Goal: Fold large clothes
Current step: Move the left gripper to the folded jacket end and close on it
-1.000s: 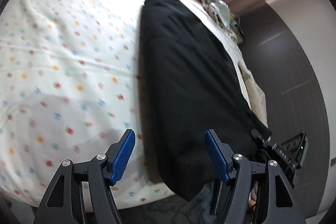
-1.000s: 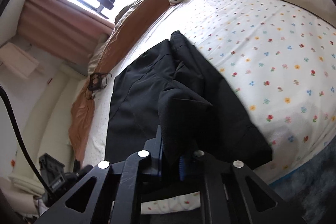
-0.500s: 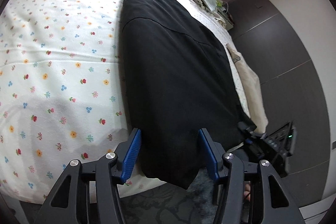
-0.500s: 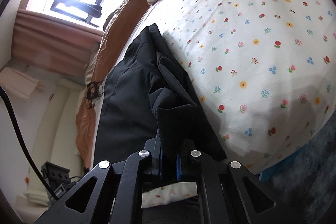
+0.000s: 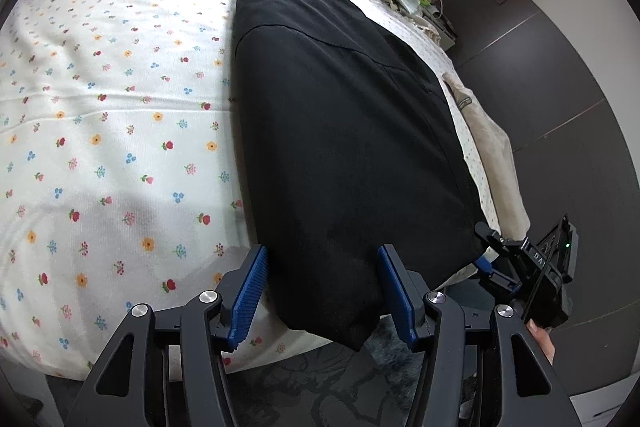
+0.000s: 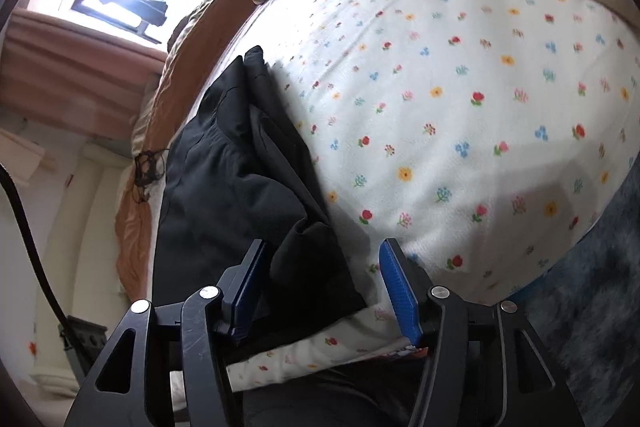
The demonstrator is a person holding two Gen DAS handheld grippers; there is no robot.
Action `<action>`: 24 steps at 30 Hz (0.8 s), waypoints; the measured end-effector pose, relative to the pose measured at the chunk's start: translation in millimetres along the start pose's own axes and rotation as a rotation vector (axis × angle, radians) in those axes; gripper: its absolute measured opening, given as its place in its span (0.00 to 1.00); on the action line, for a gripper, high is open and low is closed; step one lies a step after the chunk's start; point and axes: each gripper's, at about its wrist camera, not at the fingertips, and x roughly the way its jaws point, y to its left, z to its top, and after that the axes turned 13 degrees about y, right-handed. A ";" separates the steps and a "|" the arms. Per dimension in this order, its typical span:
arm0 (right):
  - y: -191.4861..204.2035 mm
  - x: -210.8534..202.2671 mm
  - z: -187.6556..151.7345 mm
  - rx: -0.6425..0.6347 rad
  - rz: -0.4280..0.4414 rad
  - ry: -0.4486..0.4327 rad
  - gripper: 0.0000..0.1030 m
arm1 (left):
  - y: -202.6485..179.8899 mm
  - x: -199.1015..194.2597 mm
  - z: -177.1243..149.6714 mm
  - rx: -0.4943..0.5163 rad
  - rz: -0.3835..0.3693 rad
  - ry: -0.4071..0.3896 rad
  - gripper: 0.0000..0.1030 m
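Both claws, left gripper (image 5: 322,291) and right gripper (image 6: 320,287), gape around the smooth black garment (image 5: 344,131), its near corner seemingly overhanging the floral sheet's (image 5: 104,131) edge.

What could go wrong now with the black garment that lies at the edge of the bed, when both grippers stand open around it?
1. The corner of the black garment hangs over the edge of the bed, so it may slide toward the floor.
2. The right gripper is open around a bunched fold, not a flat edge; closing there may pinch uneven layers.
3. The left gripper is open beside the flowered sheet and might catch it too.
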 end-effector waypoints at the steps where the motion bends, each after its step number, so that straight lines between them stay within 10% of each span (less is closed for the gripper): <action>1: 0.0 0.3 -0.8 -0.001 0.003 0.002 0.56 | -1.2 0.1 -0.9 0.005 0.006 -0.001 0.55; 9: 0.1 7.6 -10.1 -0.002 0.085 0.025 0.17 | -7.7 2.1 -0.8 0.082 0.057 -0.007 0.35; 22: 20.6 2.2 -48.6 -0.102 0.088 0.130 0.14 | 19.2 -22.4 1.6 0.073 0.053 0.025 0.35; 24: 25.2 -2.3 -44.0 -0.128 0.042 0.125 0.26 | 22.4 -21.8 5.4 0.051 0.055 0.031 0.39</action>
